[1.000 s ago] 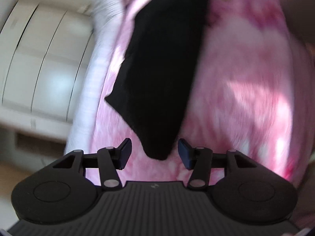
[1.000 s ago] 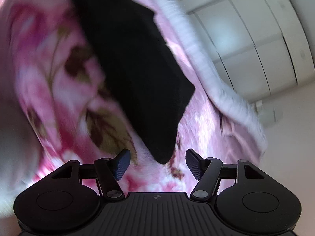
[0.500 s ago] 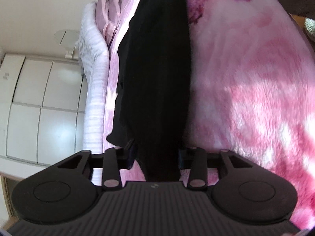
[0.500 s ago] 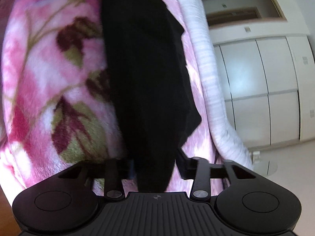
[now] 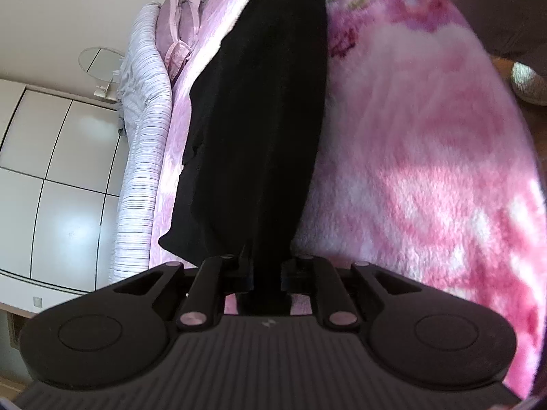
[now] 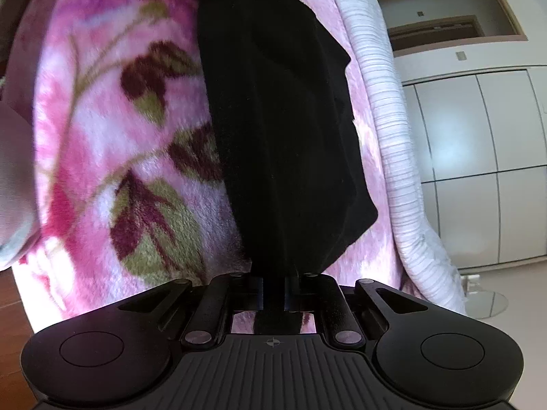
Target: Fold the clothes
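Fluffy pink blanket (image 5: 427, 171), limp black garment (image 5: 259, 119)

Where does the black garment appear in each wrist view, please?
Left wrist: black garment runs from top centre down into the left gripper, which has just closed on it.
Right wrist: garment runs from top centre down into the right gripper, likewise just closed.
Shared landmark: pink blanket beneath it.
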Tool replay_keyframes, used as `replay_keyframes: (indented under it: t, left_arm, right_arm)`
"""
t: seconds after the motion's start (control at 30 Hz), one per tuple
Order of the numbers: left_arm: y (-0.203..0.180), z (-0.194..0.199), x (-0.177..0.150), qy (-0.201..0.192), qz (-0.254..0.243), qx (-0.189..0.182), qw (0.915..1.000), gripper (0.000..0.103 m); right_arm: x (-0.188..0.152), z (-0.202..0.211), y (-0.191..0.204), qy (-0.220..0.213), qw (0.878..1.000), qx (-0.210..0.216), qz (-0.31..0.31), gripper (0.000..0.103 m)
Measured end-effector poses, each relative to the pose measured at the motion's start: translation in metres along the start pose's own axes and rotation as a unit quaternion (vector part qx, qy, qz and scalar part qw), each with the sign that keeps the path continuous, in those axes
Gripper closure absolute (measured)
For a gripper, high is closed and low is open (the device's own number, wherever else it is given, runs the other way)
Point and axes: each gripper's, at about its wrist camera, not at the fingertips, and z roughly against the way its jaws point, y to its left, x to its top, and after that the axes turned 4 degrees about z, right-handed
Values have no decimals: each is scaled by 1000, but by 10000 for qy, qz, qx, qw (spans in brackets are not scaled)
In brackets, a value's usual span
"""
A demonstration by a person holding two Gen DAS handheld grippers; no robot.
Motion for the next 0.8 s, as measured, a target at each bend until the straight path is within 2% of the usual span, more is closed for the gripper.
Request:
replay_keyframes:
  t: [0.13,0.37,0.5,0.57,0.67,0.8]
  left_arm:
    - [-1,23,0,52,211,-105,9997,94]
    - [-31,91,-5,106,495,-340,9981,95]
    - [-50,111,-7,21,202,-153,9997,93]
    - [-64,107,-9,56,-198,-17,9998,85]
    - [-83,100,-14,35,-875,148,9960,83]
    - [-79,89,-18,-64,-1116,194,9935,82]
  right_arm:
    - [0,15,-4,-34,9998,113,-145,95]
    - [10,85,37,-142,9986,437,-273,95]
    - [14,119,61,-162,9989,346,-261,95]
    - [18,127,74,-114,9995,86,-278,95]
    - [28,112,87,121,9998,-170,46,91]
    - [32,99,94,160,9992,-333,155,88]
